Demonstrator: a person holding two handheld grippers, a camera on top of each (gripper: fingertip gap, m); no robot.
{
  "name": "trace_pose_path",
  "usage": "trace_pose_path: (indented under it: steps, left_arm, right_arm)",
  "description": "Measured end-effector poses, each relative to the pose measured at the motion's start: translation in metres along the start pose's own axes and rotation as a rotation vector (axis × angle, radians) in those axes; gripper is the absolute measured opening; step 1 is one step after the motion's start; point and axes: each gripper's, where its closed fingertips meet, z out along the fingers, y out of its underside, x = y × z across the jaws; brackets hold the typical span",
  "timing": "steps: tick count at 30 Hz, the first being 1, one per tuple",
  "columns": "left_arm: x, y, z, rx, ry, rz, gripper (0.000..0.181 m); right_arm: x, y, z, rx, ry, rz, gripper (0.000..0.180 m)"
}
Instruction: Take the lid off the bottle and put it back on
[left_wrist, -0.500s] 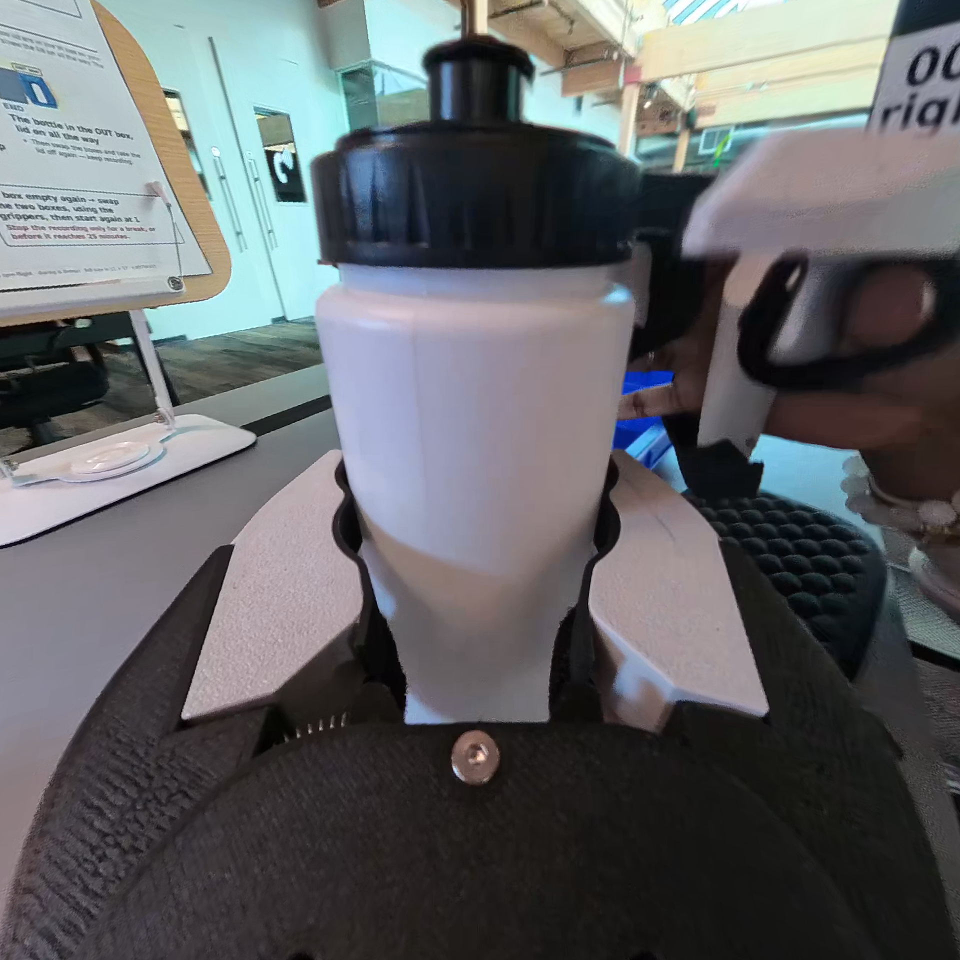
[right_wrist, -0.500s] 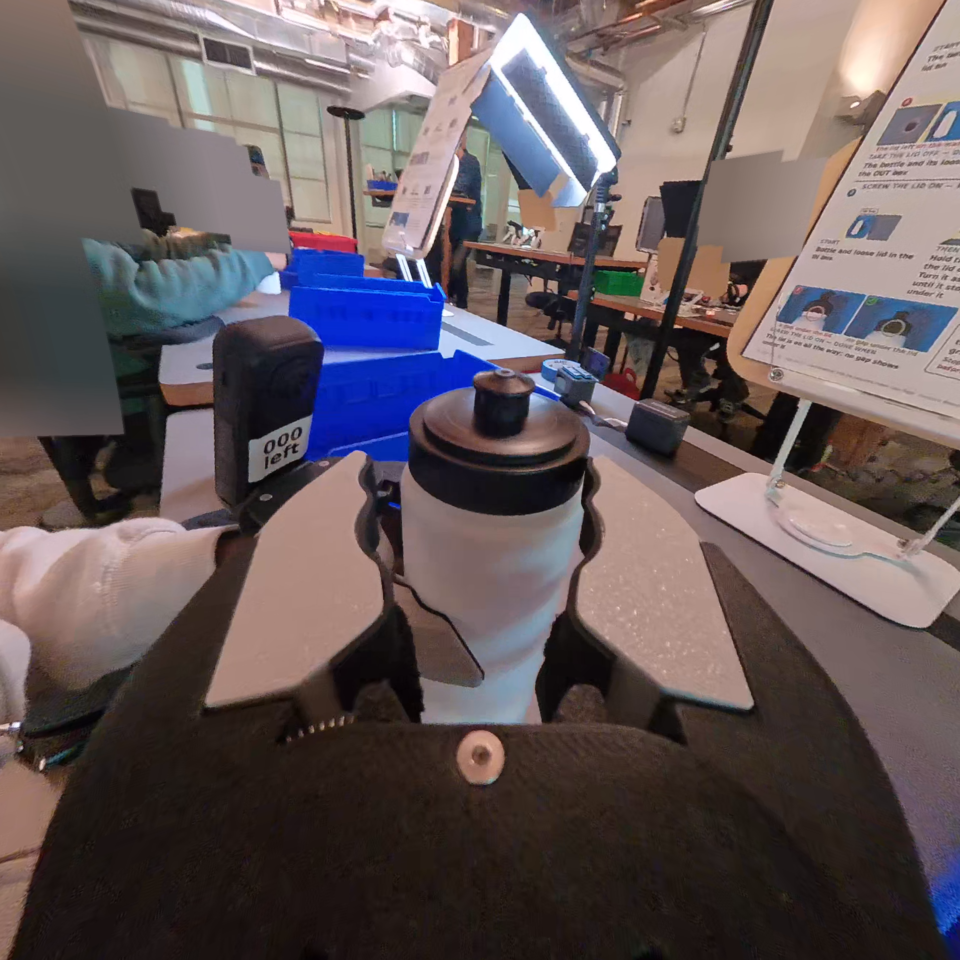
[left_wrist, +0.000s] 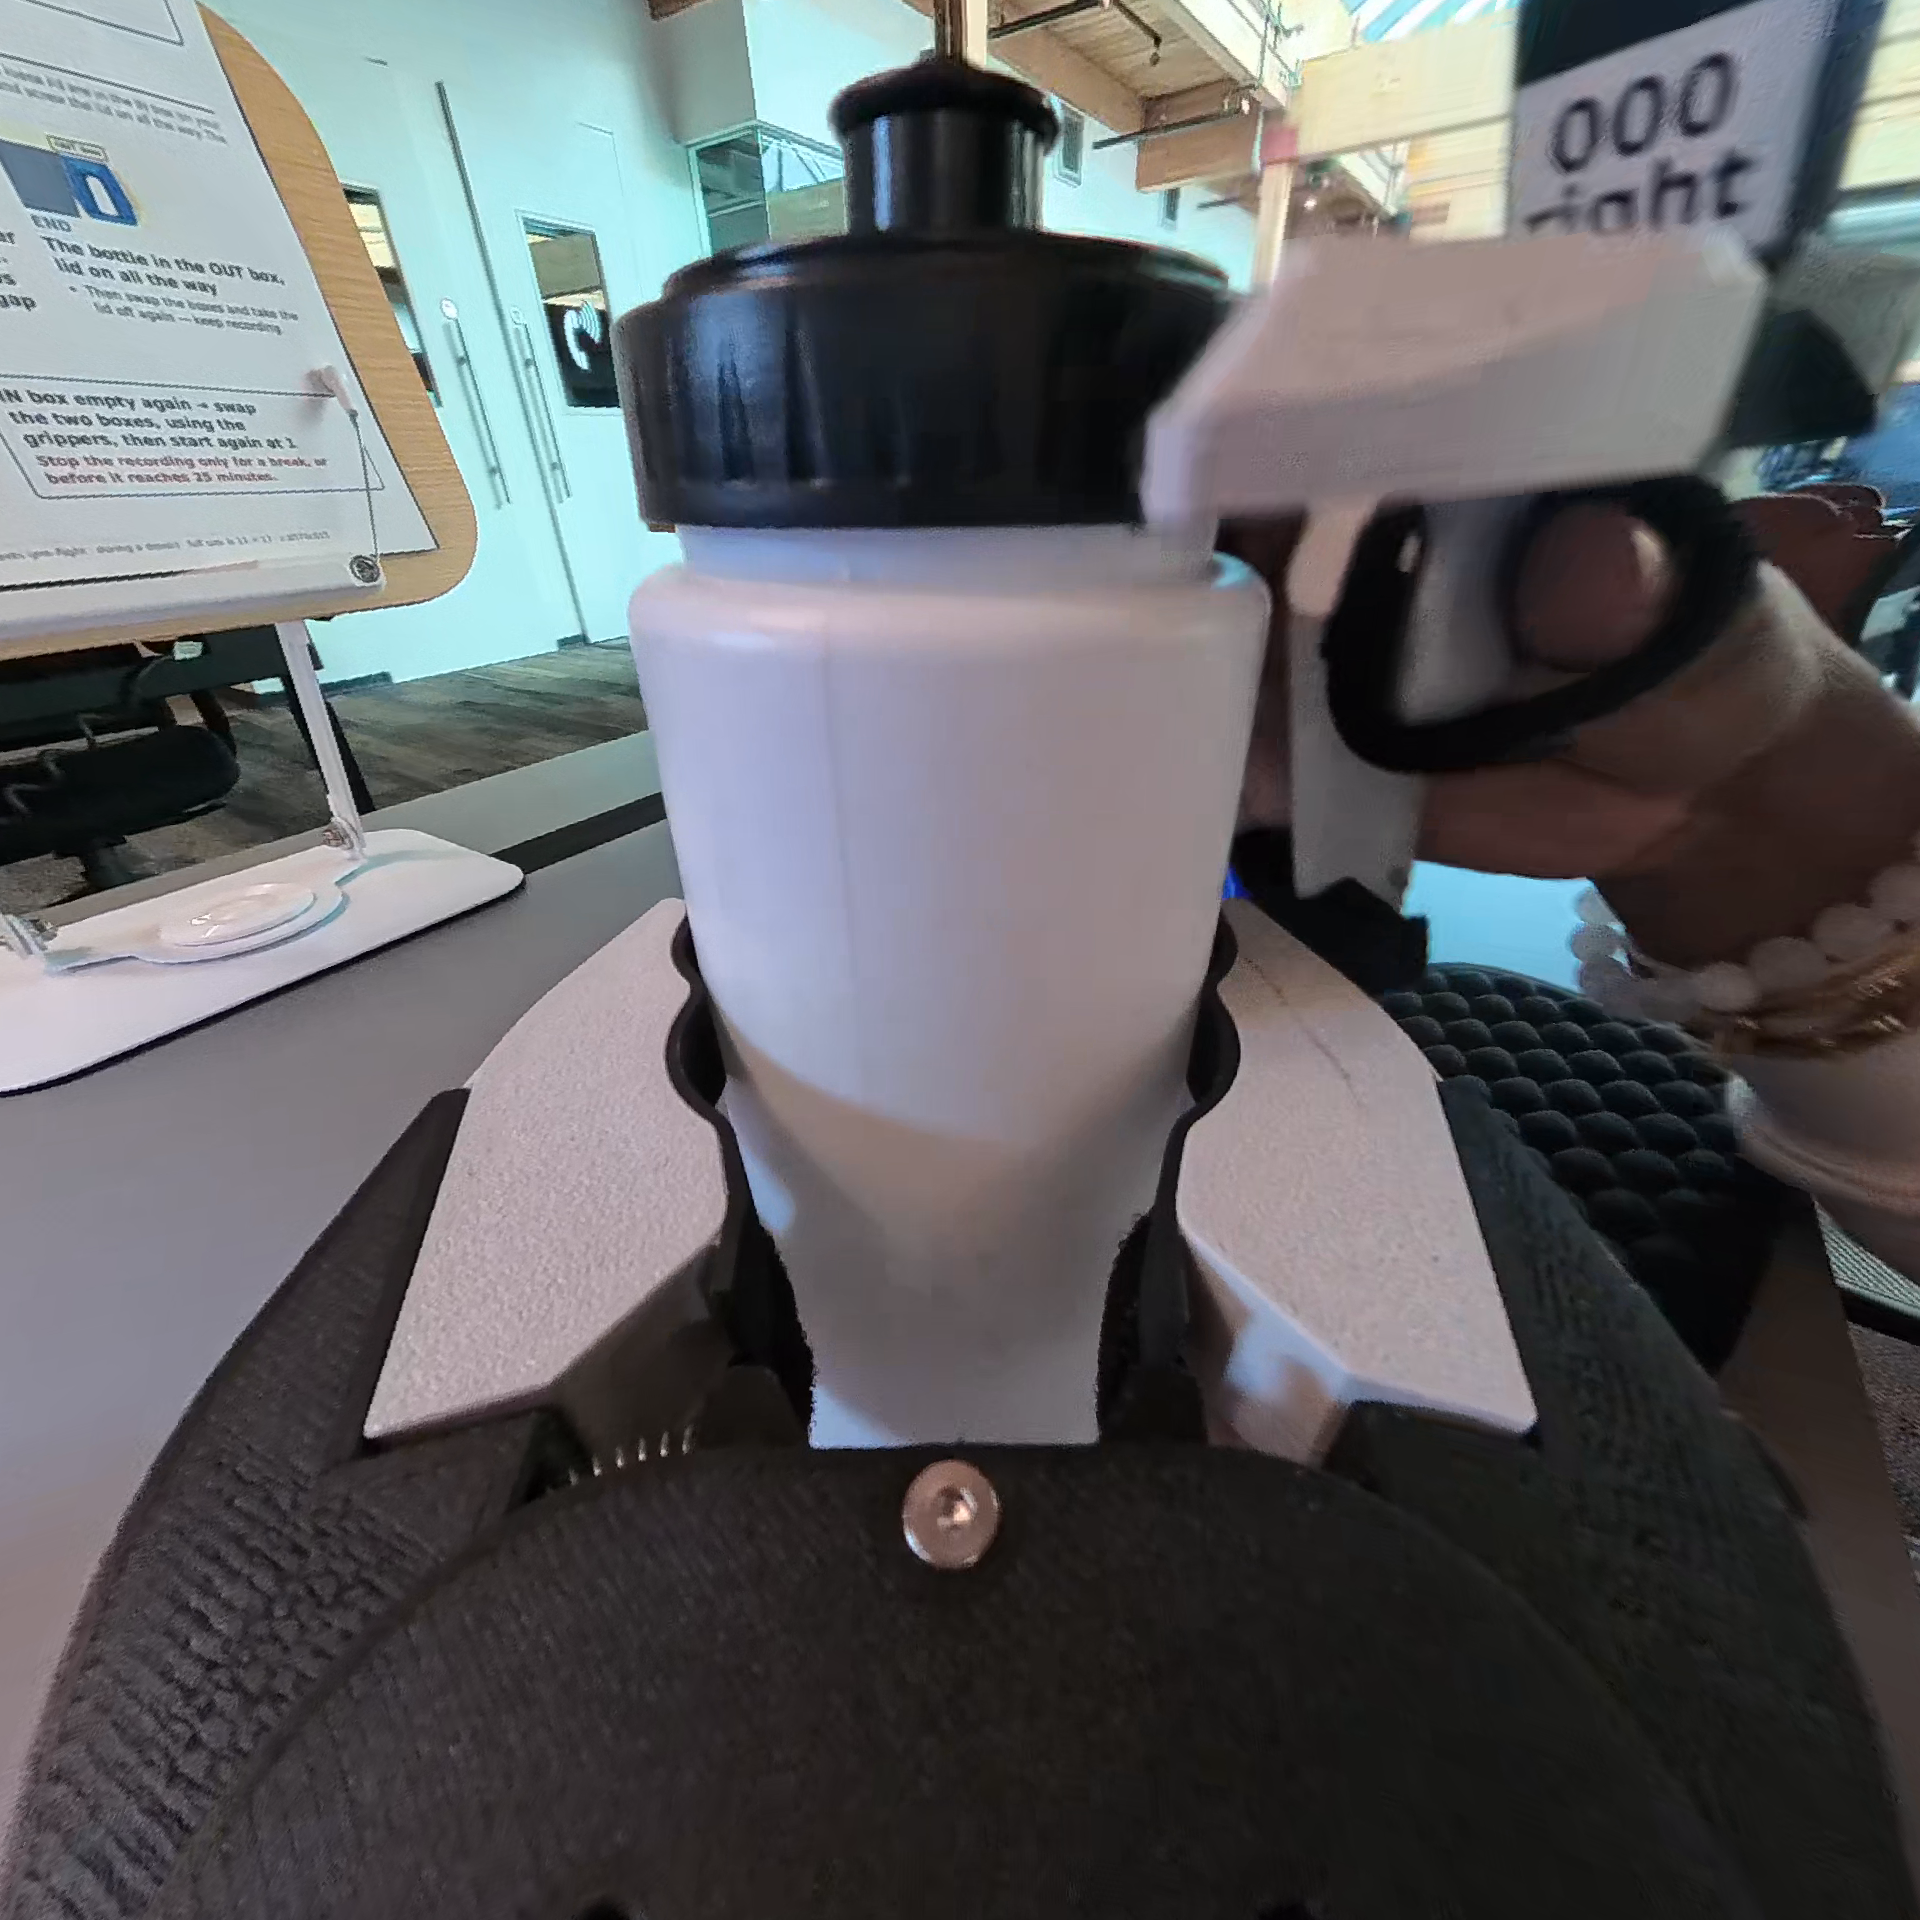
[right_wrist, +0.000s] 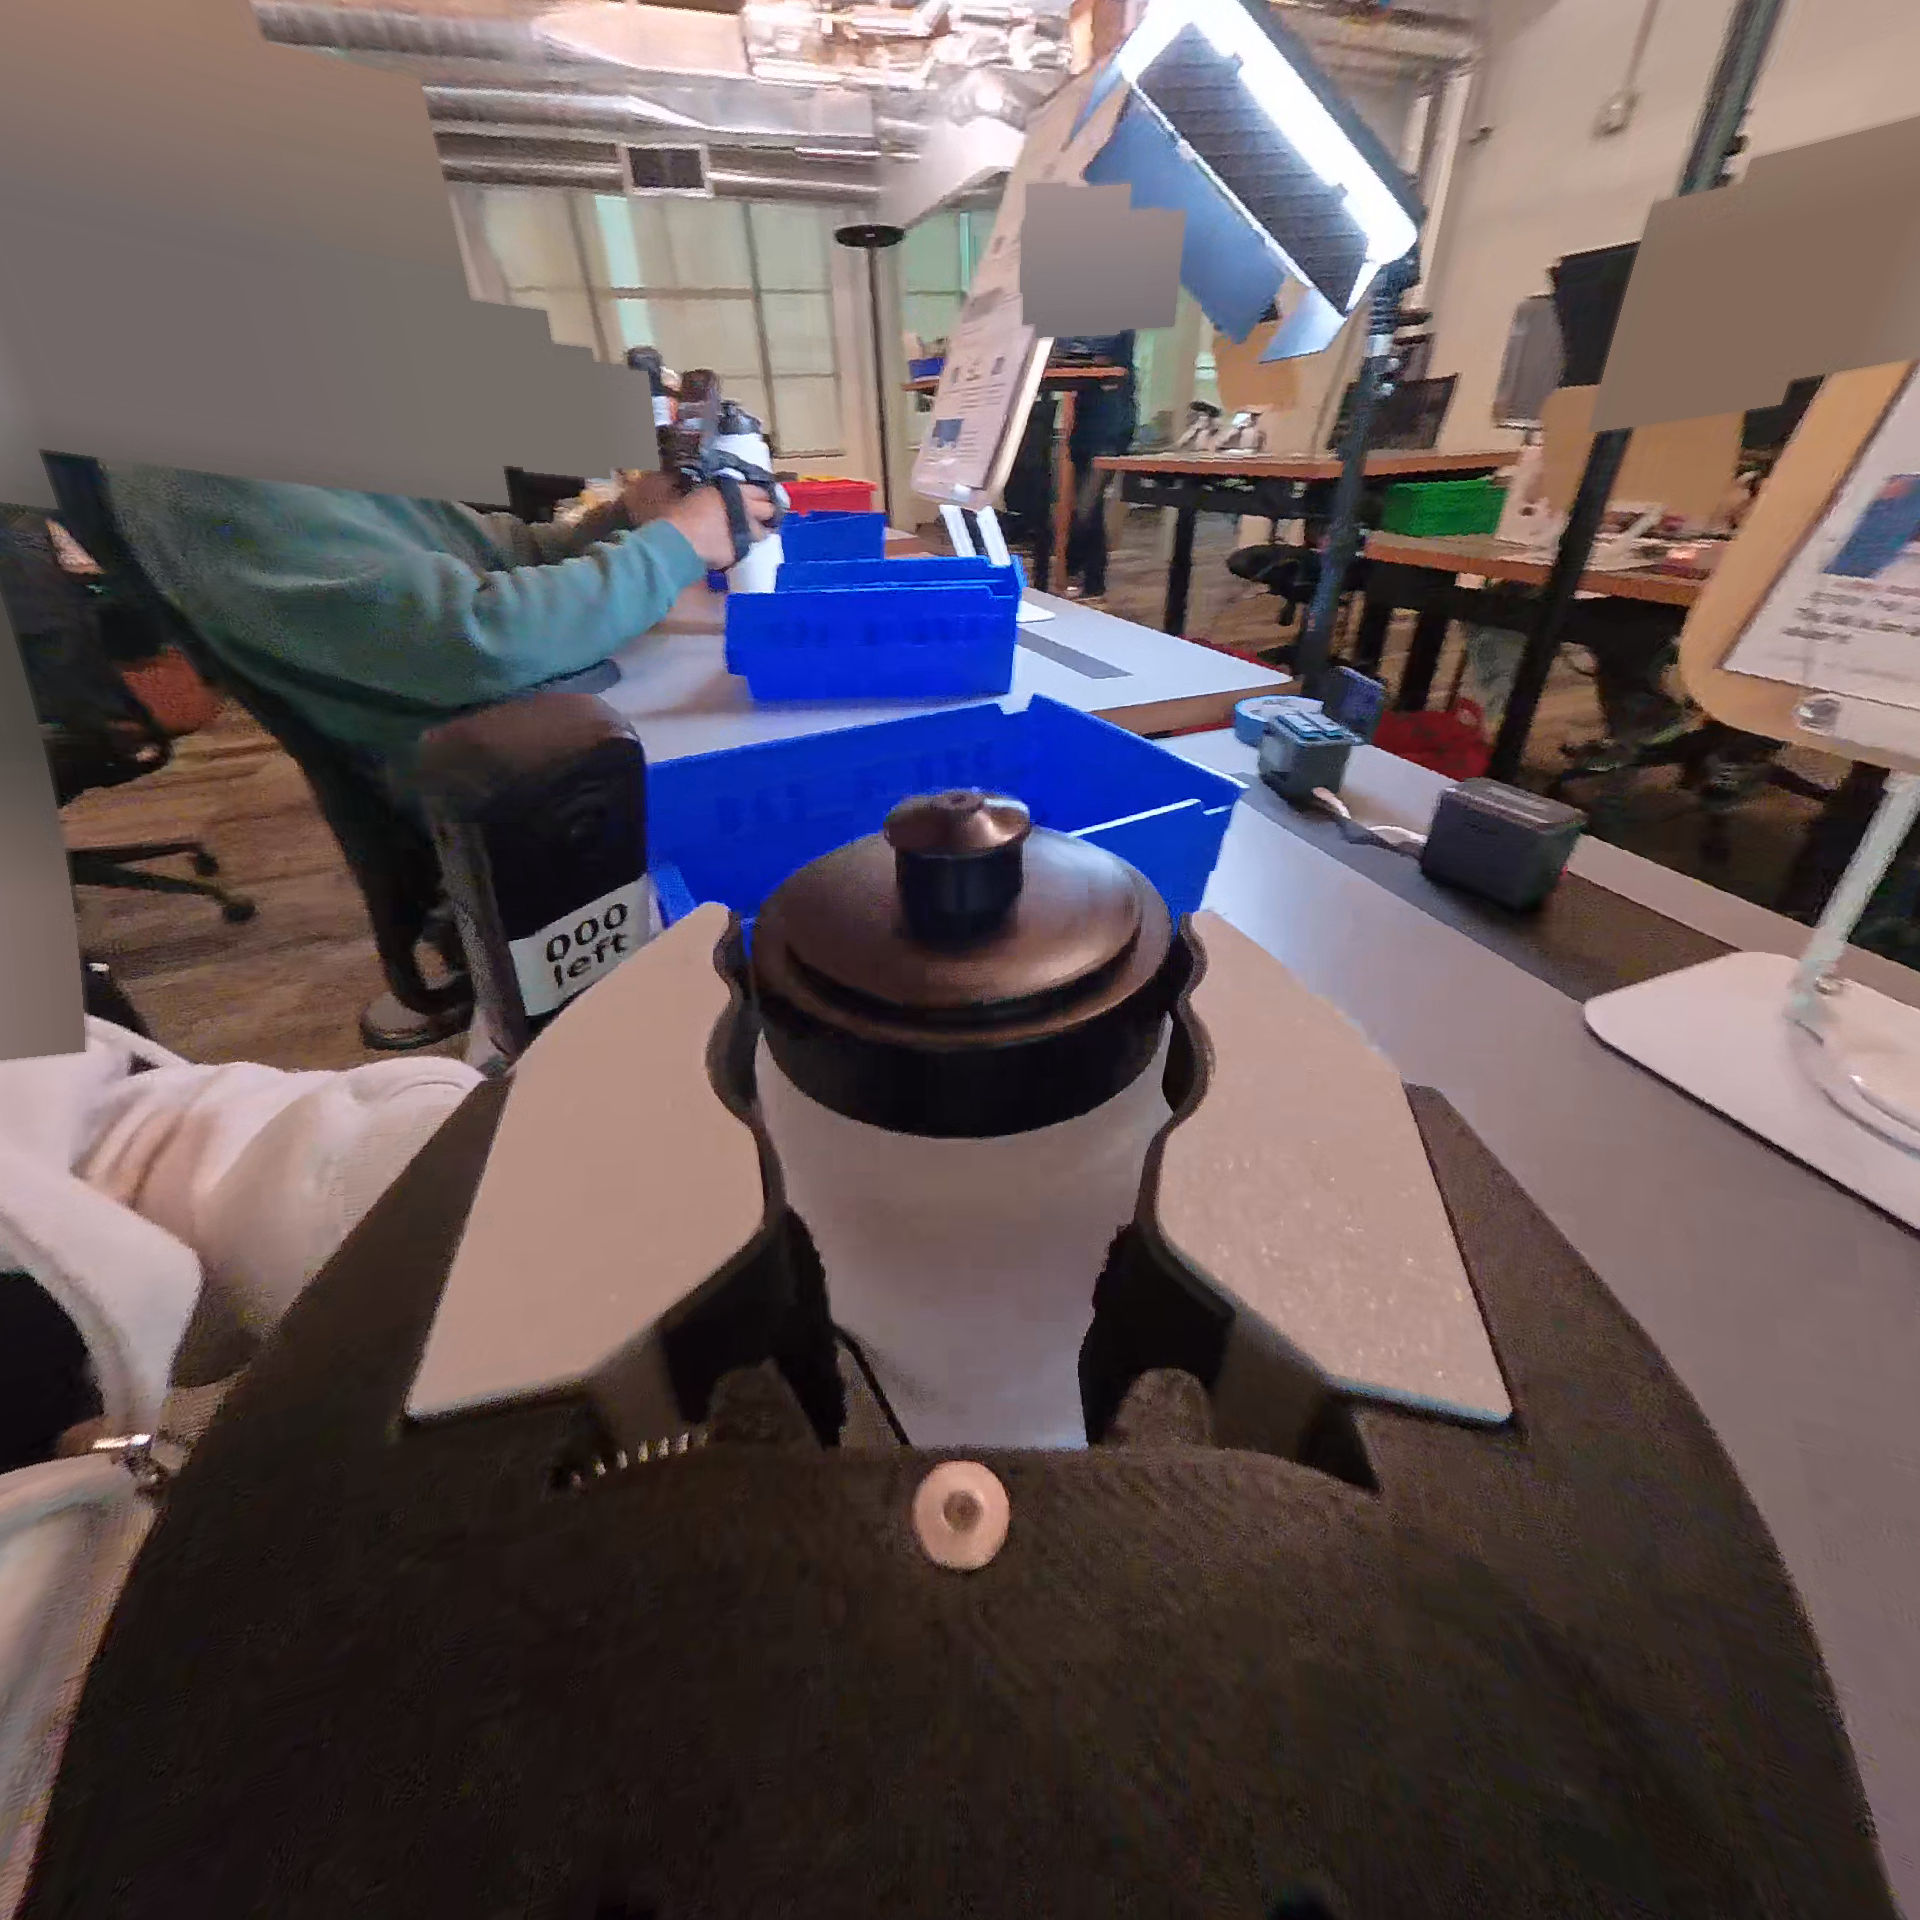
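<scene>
A white bottle (left_wrist: 935, 779) with a black screw lid (left_wrist: 914, 384) stands upright. My left gripper (left_wrist: 951, 956) is shut on the bottle's body, with the fingers pressed against both sides. In the right wrist view the bottle (right_wrist: 956, 1247) sits between the fingers of my right gripper (right_wrist: 956, 956), whose tips press on both sides of the lid (right_wrist: 956, 1049). In the left wrist view one right finger (left_wrist: 1455, 384) reaches in from the right and touches the lid's rim. The other right finger is hidden behind the lid.
A grey table (left_wrist: 208, 1143) holds an instruction stand (left_wrist: 208, 312) on a white base (left_wrist: 260, 935). Blue bins (right_wrist: 935, 810) stand just behind the bottle. Small grey devices (right_wrist: 1496, 842) lie at the right. Another person (right_wrist: 364, 603) works at the neighbouring table. About 8 cm separates my left fingertips from my right.
My right gripper has moved in and up to lid height, and its fingers have closed onto the lid. The left gripper still holds the bottle in the same place.
</scene>
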Motion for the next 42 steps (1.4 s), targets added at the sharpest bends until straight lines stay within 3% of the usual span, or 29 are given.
trace_pose_path:
  steps: [4,7,9,12,14,17,20,24,26,28,31,35,38,42]
  left_arm:
    - [0.004,0.0,0.0,-0.004,0.015,0.006,0.089]
    - [0.005,0.0,0.0,-0.003,0.019,0.014,0.089]
    - [0.004,0.0,0.0,-0.002,0.026,-0.005,0.089]
    - [0.007,0.0,-0.001,0.0,0.07,-0.039,0.089]
    - [0.011,0.0,-0.001,0.002,0.094,-0.037,0.089]
    - [0.011,0.0,-0.002,0.005,0.106,-0.055,0.088]
    - [0.005,0.0,-0.002,-0.002,0.032,-0.036,0.088]
    - [0.003,0.0,-0.001,-0.006,-0.05,0.021,0.089]
    - [0.005,0.0,-0.002,-0.003,-0.028,0.024,0.089]
    - [0.01,0.0,-0.003,0.002,0.045,-0.011,0.089]
    - [0.028,-0.002,-0.006,0.019,0.205,-0.083,0.089]
    - [0.035,-0.002,-0.006,0.024,0.25,-0.072,0.088]
    - [0.031,-0.002,-0.005,0.027,0.206,-0.069,0.088]
    - [0.022,-0.001,-0.001,0.019,0.091,-0.023,0.088]
  right_arm:
    - [-0.006,0.008,-0.013,-0.012,0.127,-0.075,0.084]
    - [-0.004,0.006,-0.023,-0.016,0.157,-0.09,0.068]
    - [-0.003,0.007,-0.024,-0.033,0.087,-0.091,0.068]
    - [-0.012,-0.001,-0.017,-0.002,-0.147,-0.089,0.09]
    - [-0.014,-0.004,-0.012,-0.005,-0.278,-0.065,0.088]
    - [-0.01,-0.002,-0.006,-0.037,-0.341,-0.038,0.076]
    - [-0.004,-0.003,0.0,0.001,-0.183,-0.004,0.076]
    - [0.002,-0.004,-0.004,0.023,0.215,-0.071,0.076]
    - [-0.001,-0.003,-0.005,-0.009,0.235,-0.122,0.079]
    - [-0.004,0.0,-0.003,-0.056,0.127,-0.202,0.085]
    - [-0.017,-0.001,-0.005,-0.061,-0.165,-0.208,0.094]
    - [-0.028,-0.004,-0.011,-0.059,-0.388,-0.103,0.079]
    - [-0.022,-0.006,-0.008,-0.029,-0.301,-0.076,0.078]
    - [-0.006,-0.005,-0.005,-0.037,0.112,-0.104,0.078]
